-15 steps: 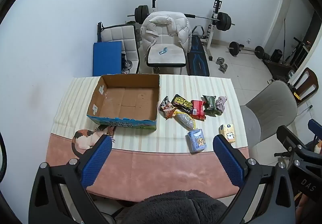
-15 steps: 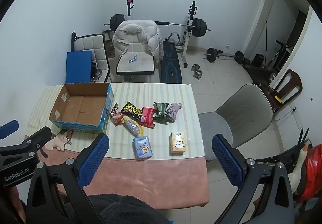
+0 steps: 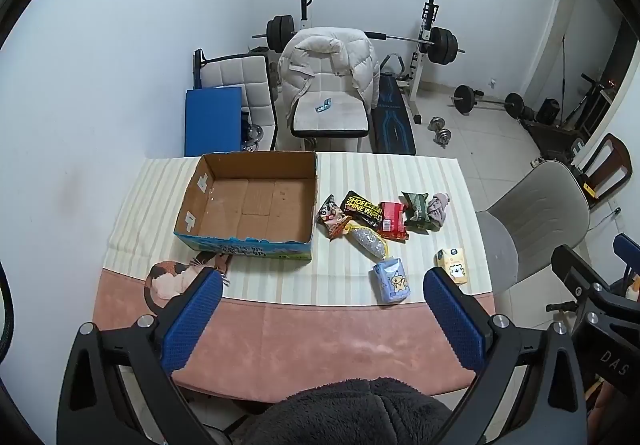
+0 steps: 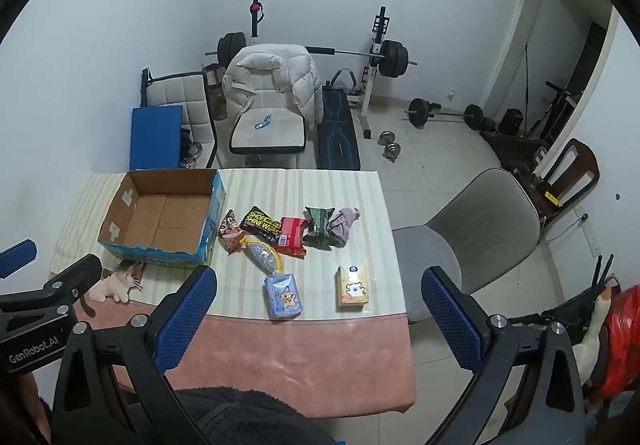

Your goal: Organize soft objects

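Soft packets lie loose on the table [image 3: 320, 329]; both grippers hover above its near edge, empty.

A cluster of packets [image 3: 376, 215] sits just right of the open cardboard box [image 3: 248, 249]; a blue tissue pack [image 3: 393, 281] and a yellow tissue pack [image 3: 453, 265] lie nearer, apart. All lie beyond the left gripper [image 3: 322, 319] and the right gripper [image 4: 320, 317], untouched. Both pairs of jaws stand wide, nothing between them. A plush cat [image 4: 116, 283] rests by the box's near side. Against half a second ago, nothing has shifted: same layout, same framing.
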Available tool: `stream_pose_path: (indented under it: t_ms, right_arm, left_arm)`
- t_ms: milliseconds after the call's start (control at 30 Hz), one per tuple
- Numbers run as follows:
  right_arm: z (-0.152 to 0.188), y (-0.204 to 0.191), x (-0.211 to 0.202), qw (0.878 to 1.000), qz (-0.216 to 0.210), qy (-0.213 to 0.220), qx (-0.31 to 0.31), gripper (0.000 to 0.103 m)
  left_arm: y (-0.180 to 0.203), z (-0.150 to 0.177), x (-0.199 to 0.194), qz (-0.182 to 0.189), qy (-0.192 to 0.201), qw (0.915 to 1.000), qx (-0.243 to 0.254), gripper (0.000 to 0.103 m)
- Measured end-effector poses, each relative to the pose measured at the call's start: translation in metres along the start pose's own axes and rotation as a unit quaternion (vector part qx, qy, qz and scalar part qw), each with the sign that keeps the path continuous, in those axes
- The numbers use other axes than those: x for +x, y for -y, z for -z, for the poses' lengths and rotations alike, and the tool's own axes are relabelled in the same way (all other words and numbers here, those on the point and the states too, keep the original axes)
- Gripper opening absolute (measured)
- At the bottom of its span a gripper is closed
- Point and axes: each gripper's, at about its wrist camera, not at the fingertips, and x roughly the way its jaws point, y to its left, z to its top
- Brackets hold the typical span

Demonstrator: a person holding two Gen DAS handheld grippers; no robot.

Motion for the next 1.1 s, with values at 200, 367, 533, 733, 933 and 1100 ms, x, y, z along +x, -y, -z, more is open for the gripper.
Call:
stream_pose_path:
  t_ms: [200,367,533,733,933,1100]
  right_arm:
    - [0.003,-0.005,0.002,1.0,-0.002,0.005,0.001,0.103]
    - [0.002,0.002,-0.003,1.0,-0.002,0.011,0.003,0.103]
    - [0.002,0.001,-0.003,1.0,0.0,0.015,0.004,0.103]
    - [0.003,0.0,-0.004,1.0,-0.002,0.017,0.003,0.103]
    - [0.001,-0.001,-0.004,1.0,-0.001,0.016,0.002,0.103]
    - [0.001,-0.001,-0.002,1.0,-0.002,0.015,0.003,0.103]
  left_arm:
    - [-0.005,-0.001,-0.004,-0.001,0.009,1.0,-0.003,0.103]
    - [-0.008,-0.001,-0.006,-0.001,0.012,0.9999,-0.005,0.103]
    - [-0.008,-0.002,-0.007,-0.001,0.013,0.9999,-0.006,0.103]
    - [-0.008,-0.001,-0.007,-0.002,0.013,0.9999,-0.007,0.103]
    - [-0.009,-0.001,-0.007,0.0,0.013,0.9999,-0.007,0.103]
    - [-0.012,-0.002,-0.006,0.001,0.012,0.9999,-0.008,0.103]
